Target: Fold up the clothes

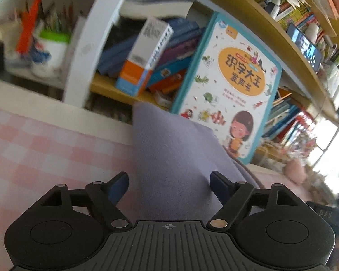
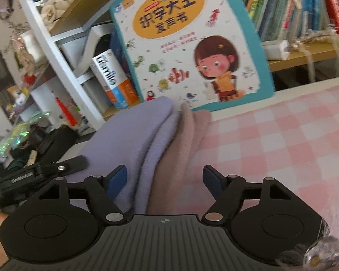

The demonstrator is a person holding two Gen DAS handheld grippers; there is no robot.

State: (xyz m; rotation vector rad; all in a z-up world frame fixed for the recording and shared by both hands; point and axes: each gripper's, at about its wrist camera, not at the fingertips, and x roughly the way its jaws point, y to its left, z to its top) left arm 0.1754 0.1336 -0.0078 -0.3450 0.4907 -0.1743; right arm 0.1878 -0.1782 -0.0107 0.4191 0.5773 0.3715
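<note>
Pink-and-white checked cloth [image 2: 282,140] covers the surface before crowded bookshelves [image 1: 289,15]. On it lies a soft folded lavender garment [image 1: 176,158]; only the right view shows a dusty-pink layer [image 2: 187,140] beneath it and a box lettered "Lternlle" or similar [image 2: 108,72]. A glossy picture book [image 2: 187,45] reads "识字大王 发声书". Left gripper [image 1: 169,180] and right gripper [image 2: 165,178] both gape wide over the fabric, gripping nothing.

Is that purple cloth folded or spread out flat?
Folded. The purple cloth lies in stacked layers with rounded fold edges on the pink checked cover.
</note>
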